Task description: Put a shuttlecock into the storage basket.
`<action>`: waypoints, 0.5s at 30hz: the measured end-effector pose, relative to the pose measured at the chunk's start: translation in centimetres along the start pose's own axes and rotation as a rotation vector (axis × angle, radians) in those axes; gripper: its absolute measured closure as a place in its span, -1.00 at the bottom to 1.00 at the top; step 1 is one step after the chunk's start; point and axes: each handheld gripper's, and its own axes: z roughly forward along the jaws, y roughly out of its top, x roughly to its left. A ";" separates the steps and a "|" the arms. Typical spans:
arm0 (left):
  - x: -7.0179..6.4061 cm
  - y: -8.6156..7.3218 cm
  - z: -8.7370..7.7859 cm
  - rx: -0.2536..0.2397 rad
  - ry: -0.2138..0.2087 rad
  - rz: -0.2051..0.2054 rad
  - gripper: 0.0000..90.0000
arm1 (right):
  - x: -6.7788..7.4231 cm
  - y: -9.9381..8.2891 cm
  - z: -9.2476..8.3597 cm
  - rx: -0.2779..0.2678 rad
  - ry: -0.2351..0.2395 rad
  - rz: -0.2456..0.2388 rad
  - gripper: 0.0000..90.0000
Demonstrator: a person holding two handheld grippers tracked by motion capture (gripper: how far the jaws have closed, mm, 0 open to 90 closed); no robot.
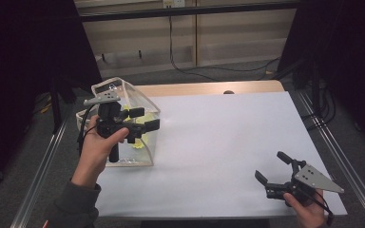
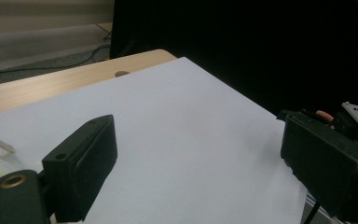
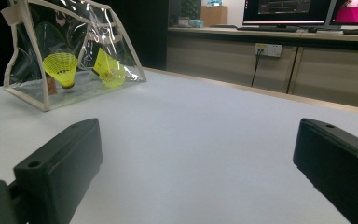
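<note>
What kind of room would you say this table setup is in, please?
Probably an office or lab workspace: computer monitors stand on a long counter, a wall socket with a trailing cable sits below, and black curtains screen the white-topped table.

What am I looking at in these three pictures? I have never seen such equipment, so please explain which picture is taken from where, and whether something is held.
There is no robot: a person holds a tool with two black jaws in each hand. The high view looks down on the table, which has a white cover. The left hand-held gripper hovers over a clear plastic bag; the right hand-held gripper is near the table's front corner. The other two pictures come from small cameras that ride on each tool and look along its jaws. In the right gripper view, the bag stands on the table with two yellow shuttlecocks inside. Both tools have their jaws apart with nothing between them, so nothing is held.
</note>
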 end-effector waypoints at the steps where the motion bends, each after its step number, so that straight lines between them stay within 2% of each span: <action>1: -0.1 -0.1 0.1 -0.002 -0.003 -0.001 -0.76 | 0.0 0.0 0.0 0.000 0.000 0.000 -0.97; 9: -0.6 -0.7 0.3 -0.010 -0.042 0.017 -0.76 | 0.0 0.0 0.0 0.001 0.000 0.000 -0.97; 15: -0.6 -1.3 0.4 -0.022 -0.052 0.018 -0.76 | 0.0 0.0 0.0 0.003 0.002 -0.002 -0.97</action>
